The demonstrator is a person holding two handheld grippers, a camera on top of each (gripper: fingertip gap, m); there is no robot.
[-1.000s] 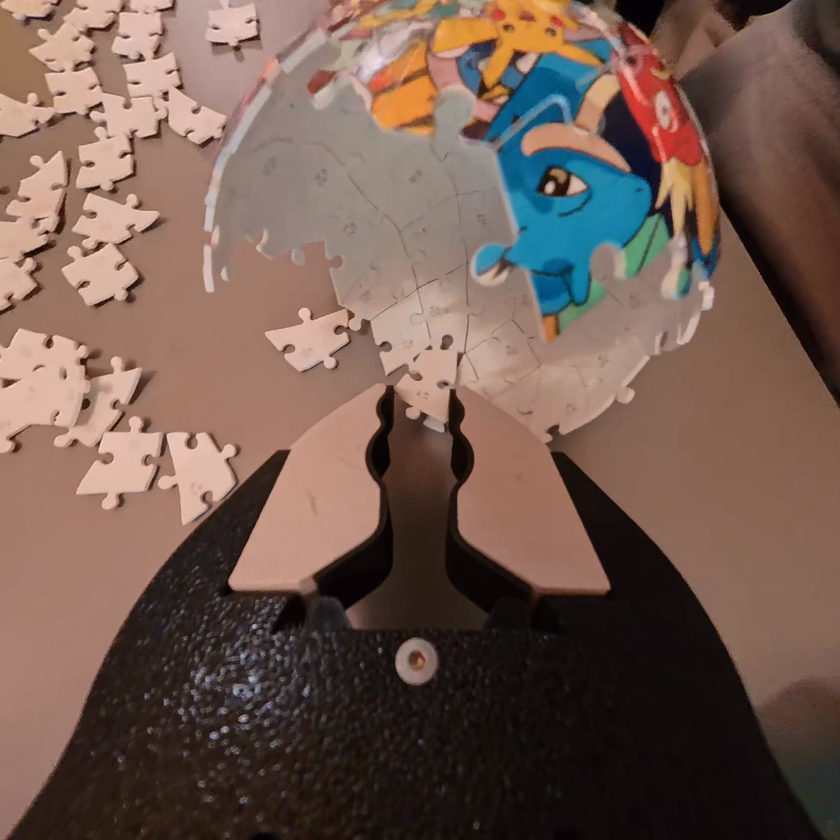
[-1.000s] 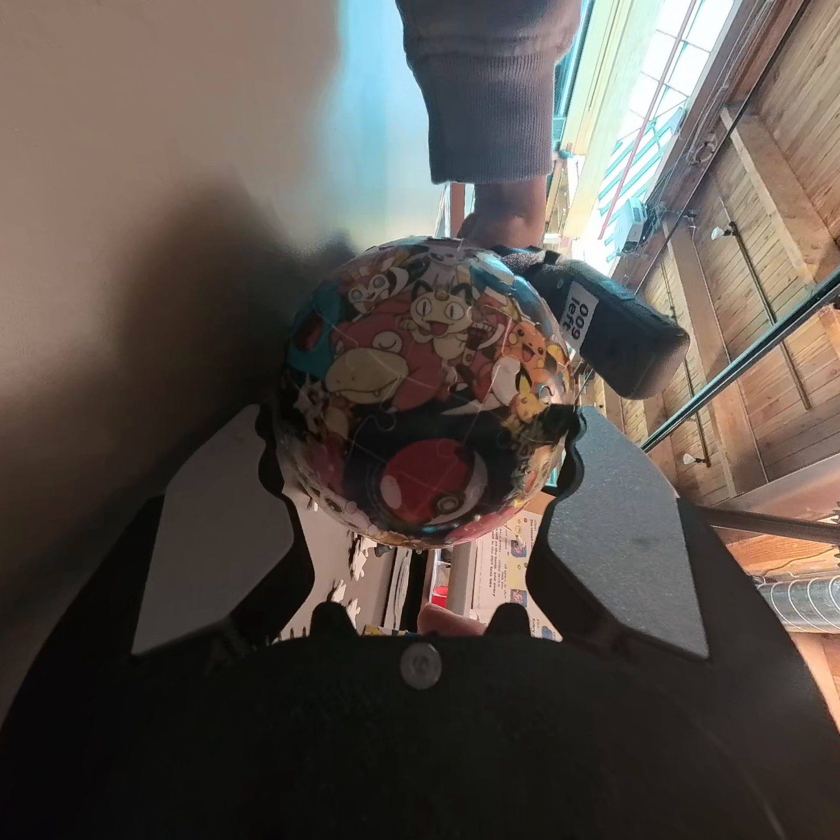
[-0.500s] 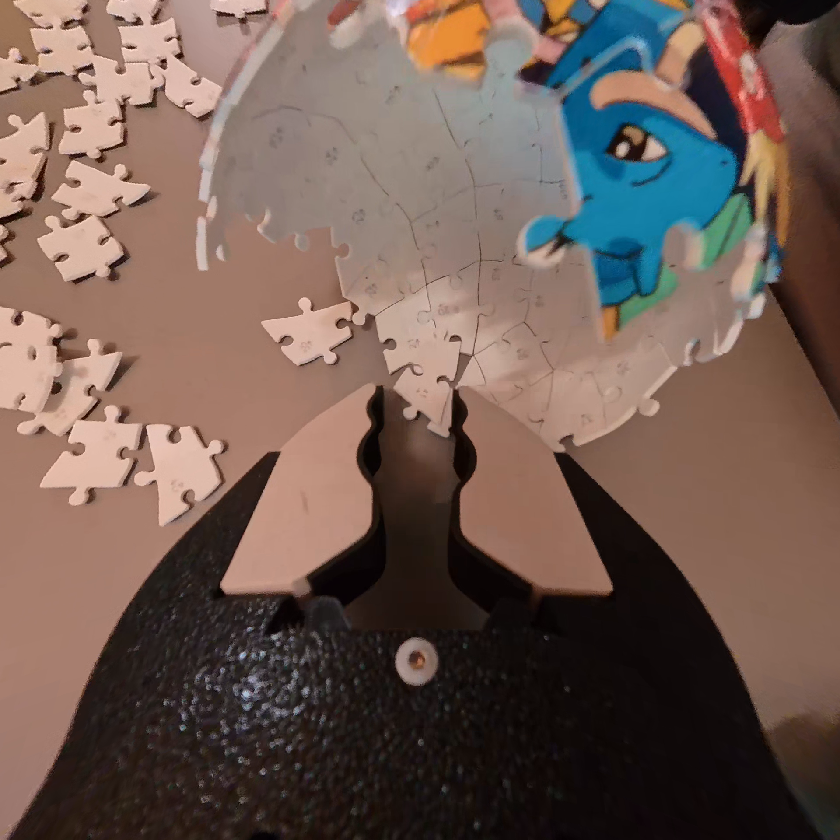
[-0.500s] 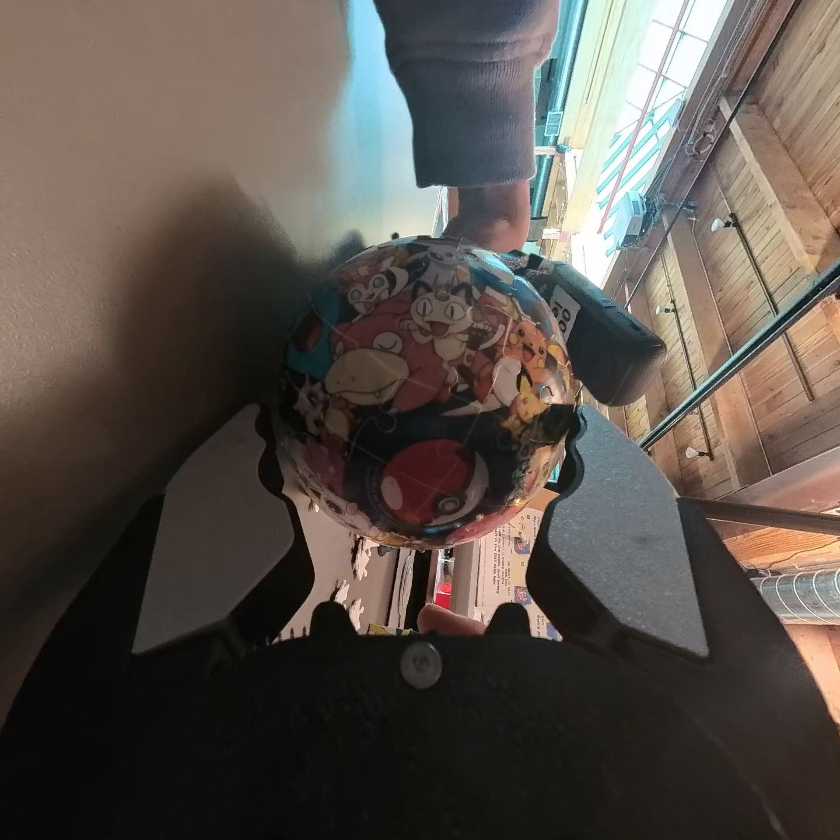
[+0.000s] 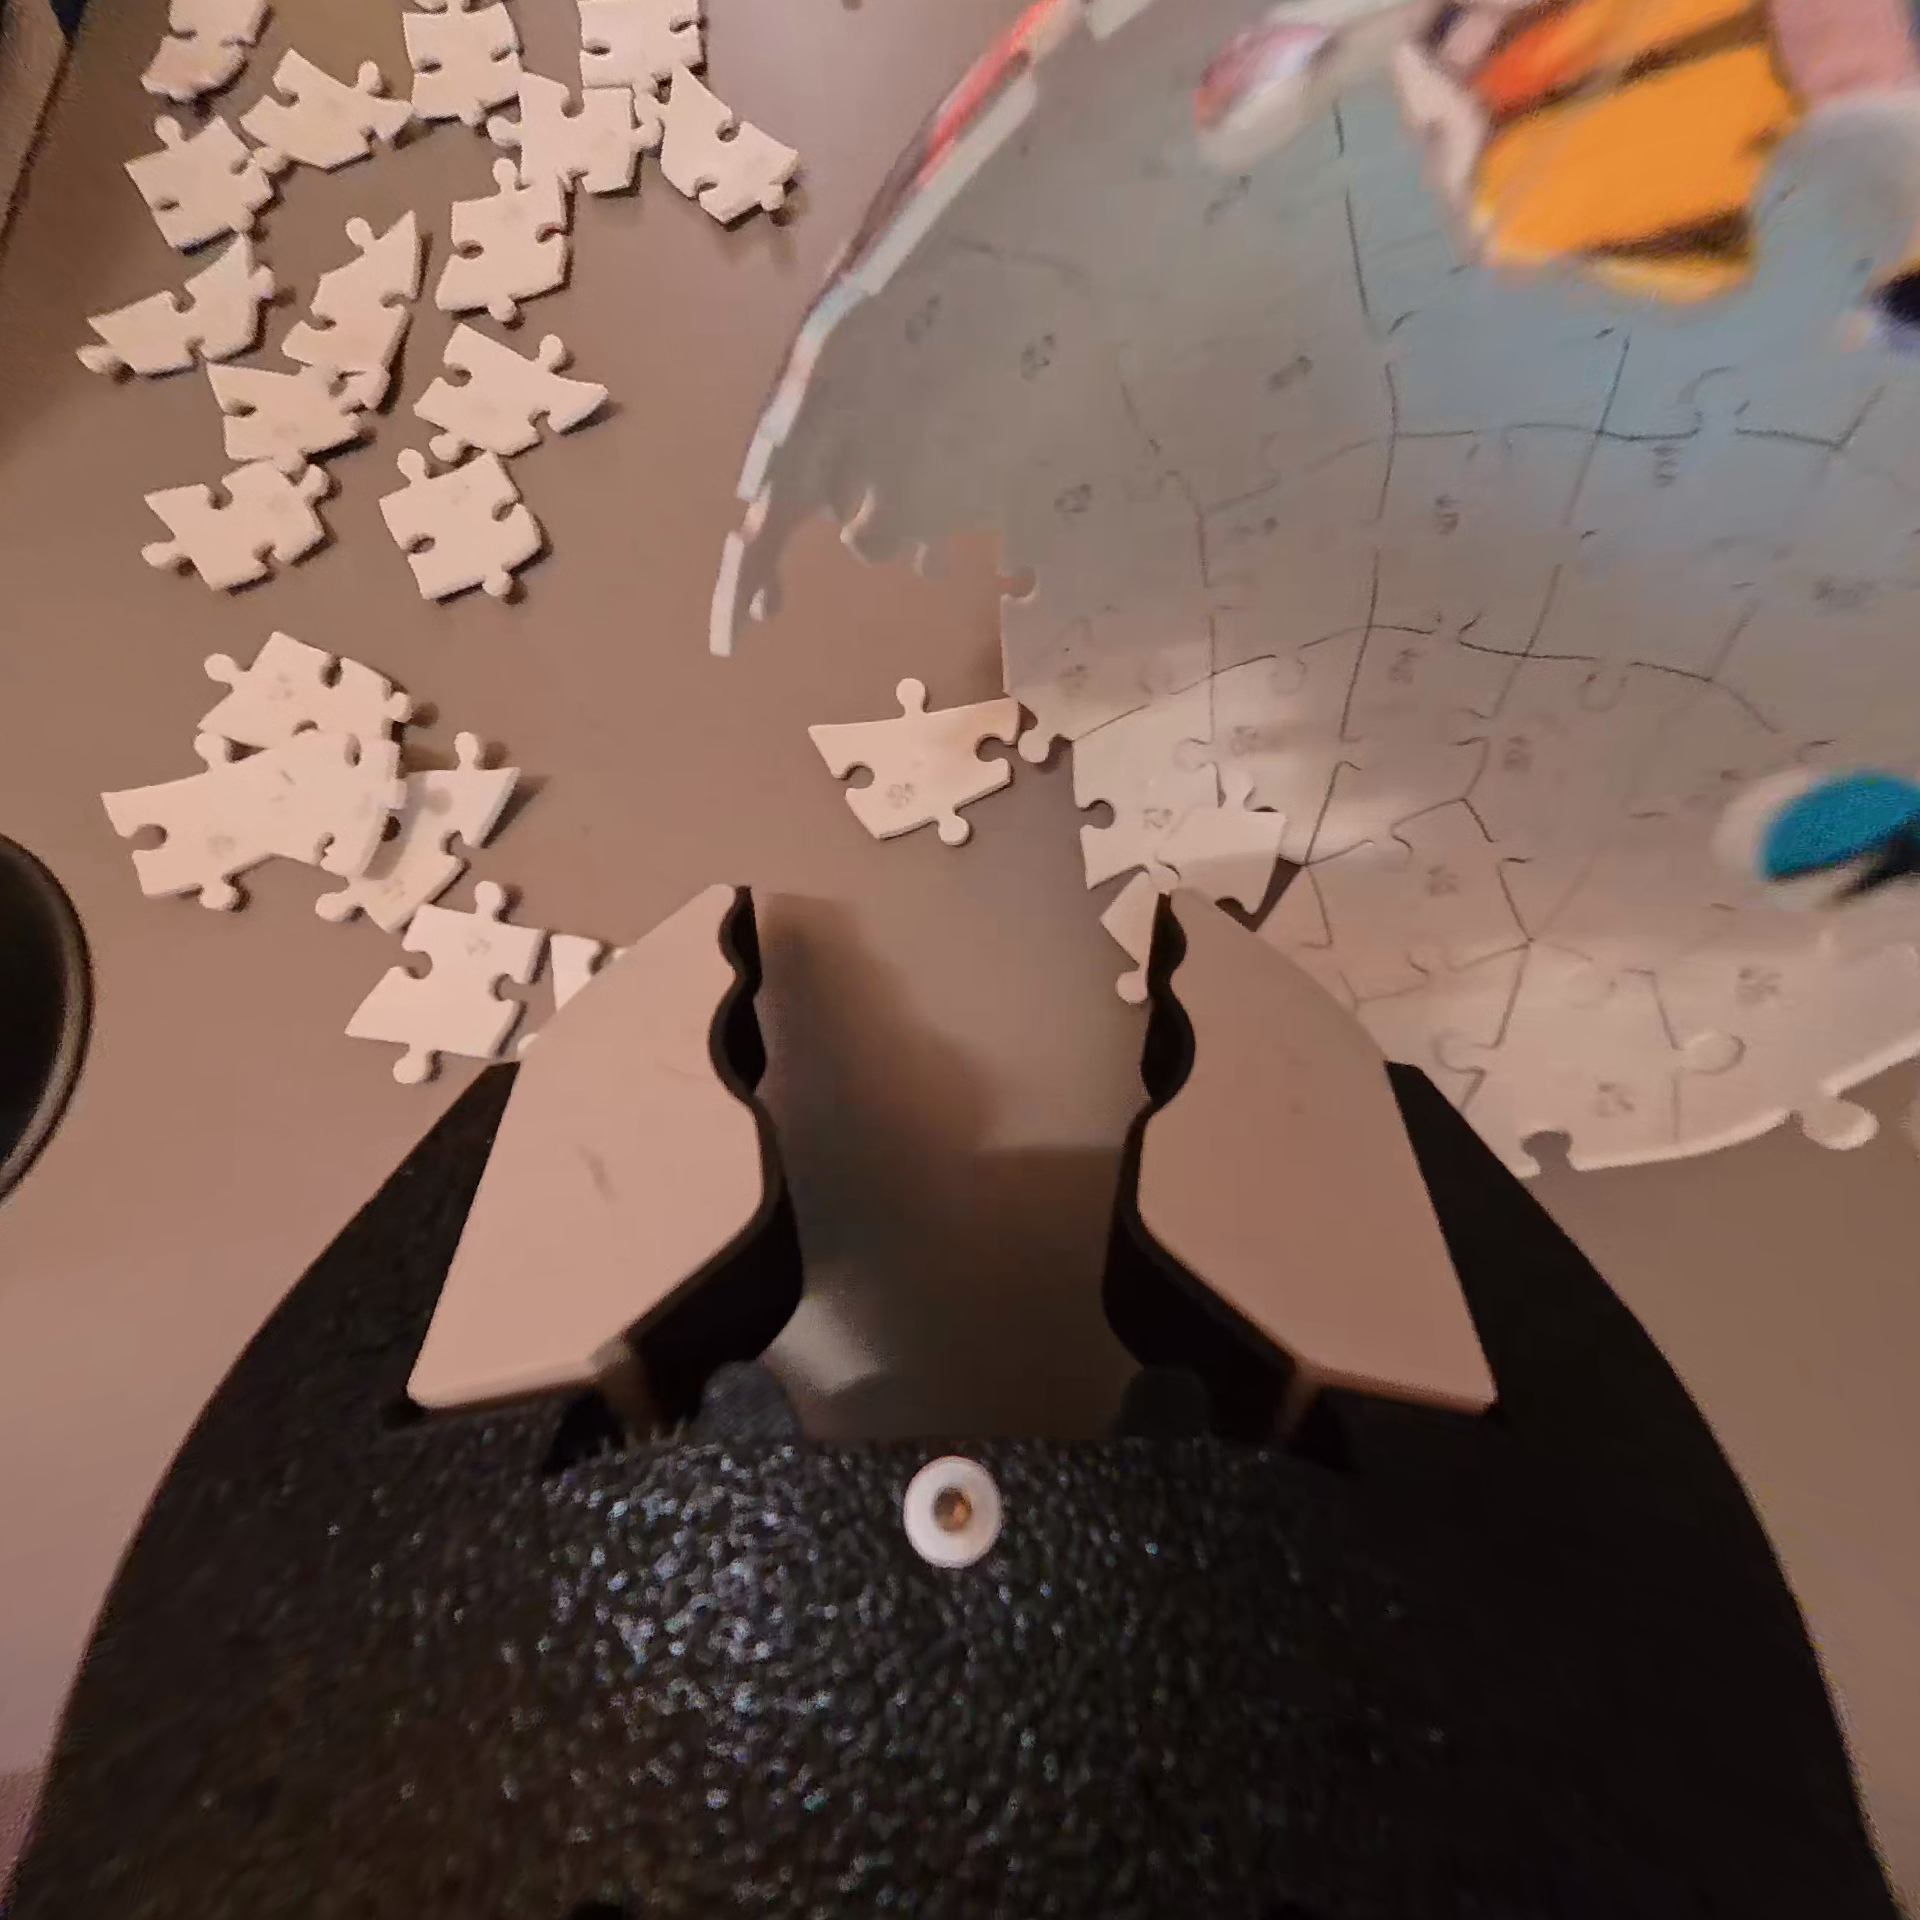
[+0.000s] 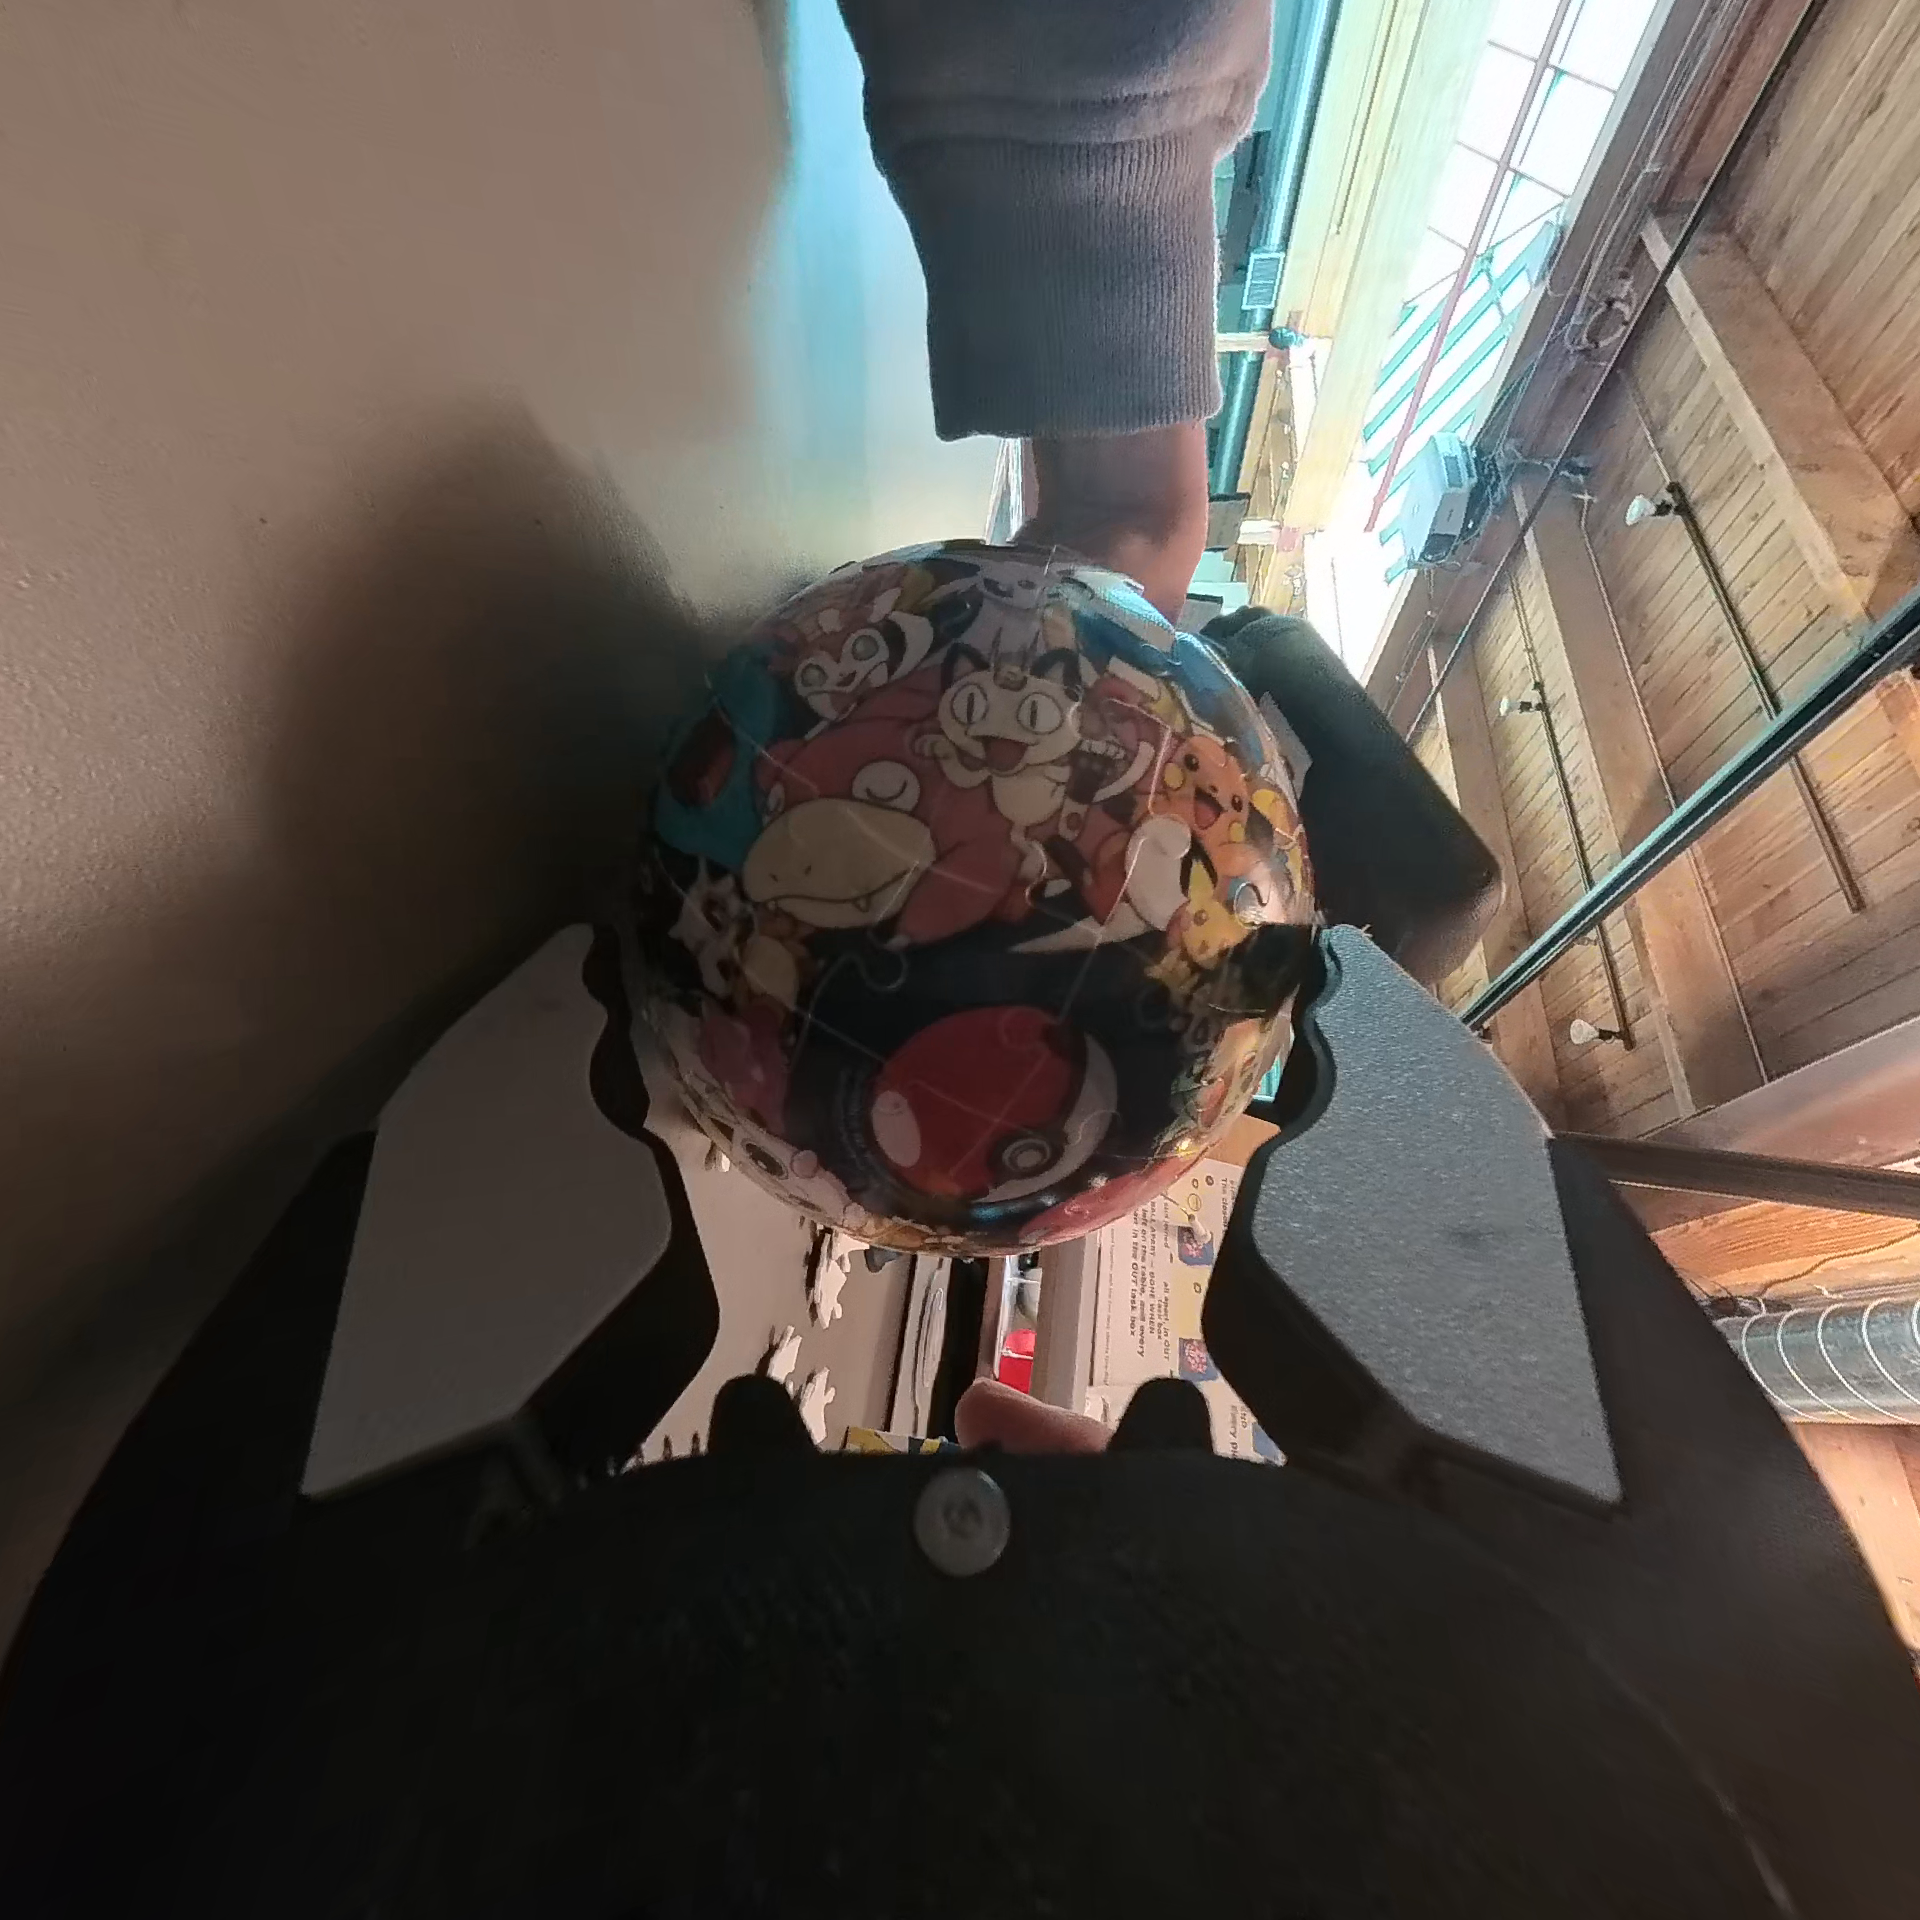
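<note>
A partly built puzzle ball, printed with colourful cartoon figures outside and white inside, shows in both views. In the left wrist view its open shell (image 5: 1455, 623) fills the upper right. My left gripper (image 5: 948, 914) is open and empty. Its right fingertip (image 5: 1174, 956) is beside a white piece (image 5: 1216, 842) that sits crooked at the shell's lower edge. A loose white piece (image 5: 914, 769) lies on the table just ahead. My right gripper (image 6: 971, 951) is shut on the ball (image 6: 977, 914), one finger on each side.
Several loose white pieces (image 5: 416, 416) lie scattered on the brown table (image 5: 644, 644) to the left. A dark round object (image 5: 31, 1008) is at the left edge. In the right wrist view a sleeved hand (image 6: 1060, 260) holds the left gripper's black body (image 6: 1382, 790) behind the ball.
My left gripper has opened and let go of the piece at the shell's edge. The shell now sits larger and farther right in its view. My right gripper's hold is unchanged.
</note>
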